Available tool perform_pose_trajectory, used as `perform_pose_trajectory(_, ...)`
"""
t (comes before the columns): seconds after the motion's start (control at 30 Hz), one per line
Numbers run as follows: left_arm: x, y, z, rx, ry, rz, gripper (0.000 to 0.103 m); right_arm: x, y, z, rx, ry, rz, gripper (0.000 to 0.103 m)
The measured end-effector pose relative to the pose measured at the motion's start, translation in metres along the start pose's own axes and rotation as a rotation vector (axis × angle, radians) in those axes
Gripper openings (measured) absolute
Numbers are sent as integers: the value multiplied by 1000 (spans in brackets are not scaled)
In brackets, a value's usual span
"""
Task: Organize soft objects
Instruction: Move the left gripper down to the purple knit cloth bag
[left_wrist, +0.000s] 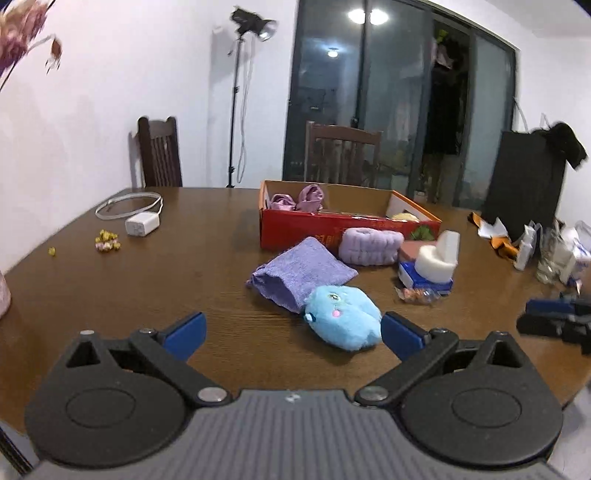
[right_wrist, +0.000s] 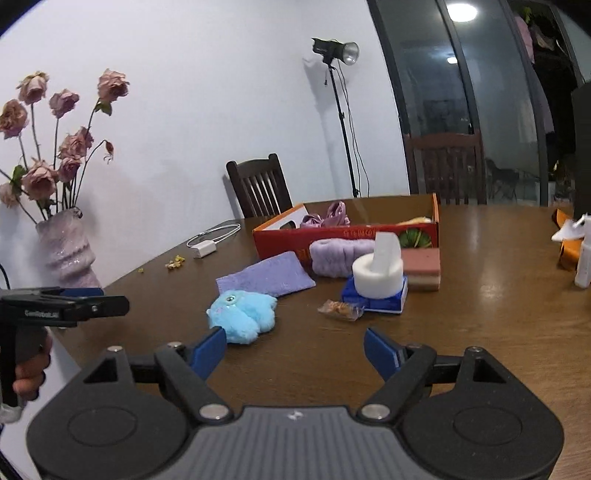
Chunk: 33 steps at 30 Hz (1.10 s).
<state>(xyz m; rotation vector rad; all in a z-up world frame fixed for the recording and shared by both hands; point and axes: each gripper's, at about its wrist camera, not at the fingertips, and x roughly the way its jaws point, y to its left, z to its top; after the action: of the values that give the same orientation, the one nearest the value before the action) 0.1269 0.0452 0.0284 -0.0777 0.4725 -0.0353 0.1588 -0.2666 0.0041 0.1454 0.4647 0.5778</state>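
Blue plush toy (left_wrist: 341, 317) lies on the counter (left_wrist: 147, 280) just ahead of the left gripper (left_wrist: 293, 328), between its jaws but hard against the right one; both grippers stand wide open and empty. Its long axis runs obliquely across the jaws, face end towards the purple cloth (left_wrist: 301, 271) it touches. Likely faults: an off-centre closure pinching only fur, or dragging the cloth along. The right gripper (right_wrist: 295, 350) hangs clear of the red box (right_wrist: 347, 232).
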Motion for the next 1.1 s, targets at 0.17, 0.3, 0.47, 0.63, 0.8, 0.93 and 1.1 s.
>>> perform_pose_trajectory(0.17,38,9,6,-72,24,7,103,28,2,4,11,28,9,81)
perform_pose_trajectory(0.3,81,23,18,-152,27,-6,102,73,4,23,-14,44,8,79)
perform_pose_trajectory(0.47,134,25,27,-98,46,25,92,146,-2,52,2,84,35,76)
perform_pose_trajectory(0.63,163,35,27,-62,58,24,87,210,-5,77,38,117,53,76)
perform_pose_trajectory(0.8,180,69,28,-170,103,36,68,253,-8,84,58,152,47,76)
perform_pose_trajectory(0.93,178,77,26,-247,97,-24,67,272,-10,83,52,170,39,76)
perform_pose_trajectory(1.1,183,72,23,-247,126,-120,44,277,-10,75,61,195,77,52)
